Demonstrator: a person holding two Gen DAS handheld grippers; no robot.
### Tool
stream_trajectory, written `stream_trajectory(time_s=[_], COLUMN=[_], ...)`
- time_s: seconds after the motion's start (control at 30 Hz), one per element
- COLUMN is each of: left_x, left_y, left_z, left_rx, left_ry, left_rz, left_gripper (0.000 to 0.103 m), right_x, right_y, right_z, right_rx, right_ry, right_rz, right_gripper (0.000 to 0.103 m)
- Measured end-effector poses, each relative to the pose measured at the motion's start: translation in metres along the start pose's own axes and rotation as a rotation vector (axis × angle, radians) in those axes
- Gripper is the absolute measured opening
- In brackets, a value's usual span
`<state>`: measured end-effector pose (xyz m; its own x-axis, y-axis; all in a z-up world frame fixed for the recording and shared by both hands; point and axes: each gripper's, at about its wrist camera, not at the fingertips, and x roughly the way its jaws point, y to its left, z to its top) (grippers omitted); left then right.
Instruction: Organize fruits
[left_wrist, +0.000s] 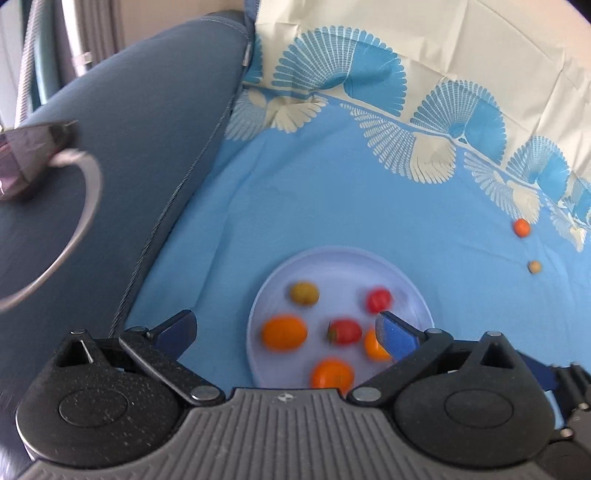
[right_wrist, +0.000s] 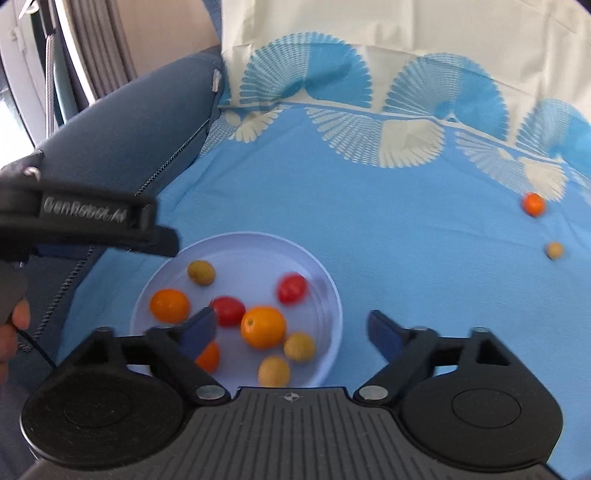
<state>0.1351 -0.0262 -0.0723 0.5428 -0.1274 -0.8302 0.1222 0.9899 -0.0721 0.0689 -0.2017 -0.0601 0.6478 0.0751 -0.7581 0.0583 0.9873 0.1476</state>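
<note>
Both tools are spread wide with nothing between the pads: left gripper (left_wrist: 286, 332) and right gripper (right_wrist: 291, 330) hang over the pale plate (right_wrist: 328, 291), which sits toward the near-left of the blue cloth (right_wrist: 369, 229) and holds the collected fruit, among them a big orange (right_wrist: 263, 327) and a red tomato (right_wrist: 291, 288). My read is a drop-off step just done, with two stragglers left: a small orange fruit (right_wrist: 533, 204) and a tan one (right_wrist: 554, 250), close together near the cloth's right edge, well apart from the plate. Next move calls for the right gripper to cross there, straddle one fruit, and close gently since it's round and will roll.
</note>
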Motion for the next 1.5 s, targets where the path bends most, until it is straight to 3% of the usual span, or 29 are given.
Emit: stream_trajectory(time_s=[0.27,0.5,0.67,1.07,1.5], left_x=[-0.077,-0.129,-0.153,-0.185,-0.189], left_y=[0.017,0.006,0.001,0.001,0.000], left_z=[-0.047,-0.076,-0.089,-0.104,-0.110], left_rx=[-0.028,0.008,0.025,0.012,0.022], left_ry=[-0.035,-0.146,-0.182,-0.226,-0.233], left_rz=[0.008,-0.006,-0.009,-0.007,-0.017], left_gripper=[0.103,0.103,0.103,0.103,0.103], right_x=[-0.095,-0.146,-0.174,-0.209,-0.218], right_y=[0.024,0.031,0.036,0.040,0.039], right_z=[-0.034,-0.054,-0.067,-0.080,-0.087], right_rx=[-0.049,-0.063,-0.075,-0.082,-0.080], right_ry=[-0.113,-0.218,-0.273,-0.348,-0.359], right_rz=[-0.021,-0.038,-0.040,-0.058,-0.074], right_gripper=[0.102,0.102,0.102,0.102,0.102])
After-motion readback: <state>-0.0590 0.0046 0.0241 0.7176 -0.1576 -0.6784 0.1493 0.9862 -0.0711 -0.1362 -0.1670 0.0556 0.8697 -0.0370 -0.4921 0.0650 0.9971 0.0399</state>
